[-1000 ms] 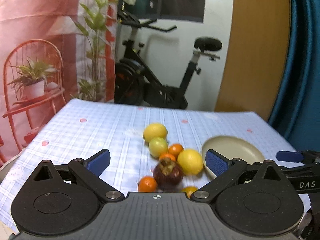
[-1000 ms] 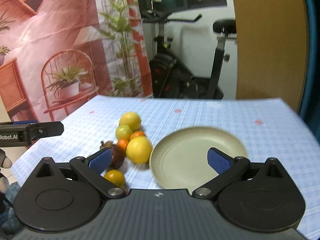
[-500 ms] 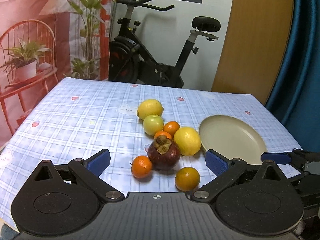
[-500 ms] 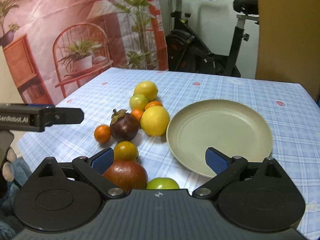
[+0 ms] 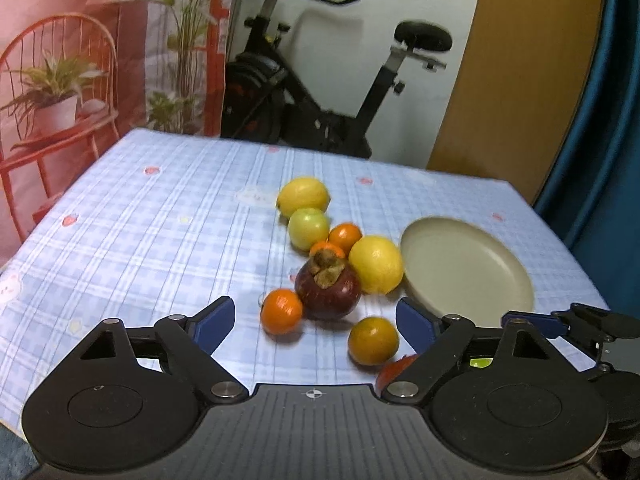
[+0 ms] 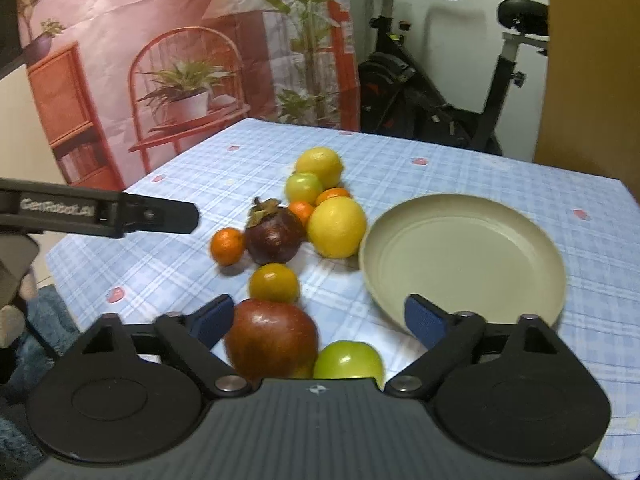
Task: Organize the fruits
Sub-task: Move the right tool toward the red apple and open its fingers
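Several fruits lie in a cluster on the blue checked tablecloth [image 5: 160, 240]: a dark mangosteen [image 5: 327, 286] [image 6: 274, 234], two yellow lemons [image 5: 376, 264] [image 5: 303, 196], a green fruit [image 5: 309, 228], small oranges [image 5: 281, 310] [image 5: 373, 340]. A beige plate [image 5: 468, 268] [image 6: 460, 256] lies empty to their right. My left gripper [image 5: 316, 320] is open, above the near oranges. My right gripper [image 6: 320, 320] is open over a red apple [image 6: 272, 338] and a green apple [image 6: 348, 360] at the table's front.
An exercise bike [image 5: 312, 92] stands behind the table. A curtain printed with a chair and plants [image 5: 60, 80] hangs at the left, a wooden door [image 5: 520, 72] at the right. The left gripper shows in the right wrist view [image 6: 100, 212].
Both grippers have risen and pulled back toward the front edge. More of the near fruits came into view, including the red and green apples under my right gripper.
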`<control>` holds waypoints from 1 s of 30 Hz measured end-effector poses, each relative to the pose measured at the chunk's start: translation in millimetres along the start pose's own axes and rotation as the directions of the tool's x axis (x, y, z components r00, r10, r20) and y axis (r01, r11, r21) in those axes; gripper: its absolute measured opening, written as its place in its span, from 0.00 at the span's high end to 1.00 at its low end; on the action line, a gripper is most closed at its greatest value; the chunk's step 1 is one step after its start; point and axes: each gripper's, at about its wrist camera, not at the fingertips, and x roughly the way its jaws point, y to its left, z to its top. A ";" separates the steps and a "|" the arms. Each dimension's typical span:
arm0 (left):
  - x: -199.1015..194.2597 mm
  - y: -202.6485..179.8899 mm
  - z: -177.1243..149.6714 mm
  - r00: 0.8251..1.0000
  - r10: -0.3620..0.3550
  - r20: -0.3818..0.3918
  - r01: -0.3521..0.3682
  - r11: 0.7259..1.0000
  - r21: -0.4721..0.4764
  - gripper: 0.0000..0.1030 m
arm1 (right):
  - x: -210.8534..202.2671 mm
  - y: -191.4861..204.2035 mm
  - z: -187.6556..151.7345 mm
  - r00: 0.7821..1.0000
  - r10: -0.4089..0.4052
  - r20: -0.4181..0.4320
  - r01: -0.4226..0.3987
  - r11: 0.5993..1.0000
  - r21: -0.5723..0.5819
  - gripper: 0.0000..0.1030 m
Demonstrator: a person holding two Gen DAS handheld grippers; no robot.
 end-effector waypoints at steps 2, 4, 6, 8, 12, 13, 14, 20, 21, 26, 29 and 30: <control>3.6 3.7 0.1 1.000 -0.017 -0.022 0.017 1.000 -0.016 0.22 | 2.5 4.3 -0.7 1.000 0.017 -0.009 -0.017 1.000 -0.021 0.23; 6.4 5.0 -1.5 0.999 -0.036 -0.037 0.035 0.999 -0.026 0.22 | 8.2 10.3 0.0 0.999 0.043 -0.034 -0.044 0.998 -0.049 0.27; 8.4 2.9 -4.4 0.997 -0.055 -0.051 0.054 0.998 -0.016 0.22 | 17.0 15.9 0.6 0.996 0.068 -0.064 -0.072 0.995 -0.069 0.33; 10.2 0.9 -6.8 0.995 -0.083 -0.060 0.083 0.996 -0.010 0.23 | 23.8 18.6 0.1 0.993 0.075 -0.086 -0.081 0.994 -0.073 0.36; 14.1 3.7 -9.9 0.990 -0.117 -0.077 0.114 0.993 -0.040 0.25 | 32.1 16.1 0.9 0.990 0.086 -0.113 -0.092 0.995 -0.046 0.37; 15.6 5.5 -10.4 0.989 -0.124 -0.085 0.120 0.991 -0.053 0.25 | 32.0 16.1 0.4 0.989 0.090 -0.116 -0.096 0.994 -0.043 0.38; 16.9 5.9 -10.8 0.988 -0.126 -0.093 0.121 0.991 -0.063 0.25 | 31.0 17.2 -0.2 0.989 0.087 -0.117 -0.094 0.994 -0.050 0.38; 29.6 6.8 -14.1 0.967 -0.198 -0.158 0.179 0.976 -0.127 0.34 | 22.1 24.8 -3.8 0.987 0.099 -0.130 -0.111 0.990 -0.090 0.41; 31.3 5.2 -14.8 0.963 -0.214 -0.167 0.193 0.973 -0.130 0.34 | 20.9 25.0 -5.4 0.985 0.108 -0.138 -0.121 0.988 -0.091 0.42; 39.8 -4.9 -22.6 0.935 -0.272 -0.226 0.251 0.961 -0.119 0.34 | 19.8 25.7 -13.9 0.974 0.146 -0.175 -0.161 0.984 -0.076 0.43; 40.8 -5.1 -25.1 0.930 -0.286 -0.232 0.264 0.957 -0.122 0.34 | 20.9 22.3 -14.2 0.973 0.153 -0.174 -0.165 0.985 -0.056 0.43; 41.3 -5.0 -26.0 0.930 -0.287 -0.231 0.265 0.956 -0.123 0.34 | 21.3 21.5 -14.1 0.972 0.158 -0.171 -0.168 0.985 -0.046 0.43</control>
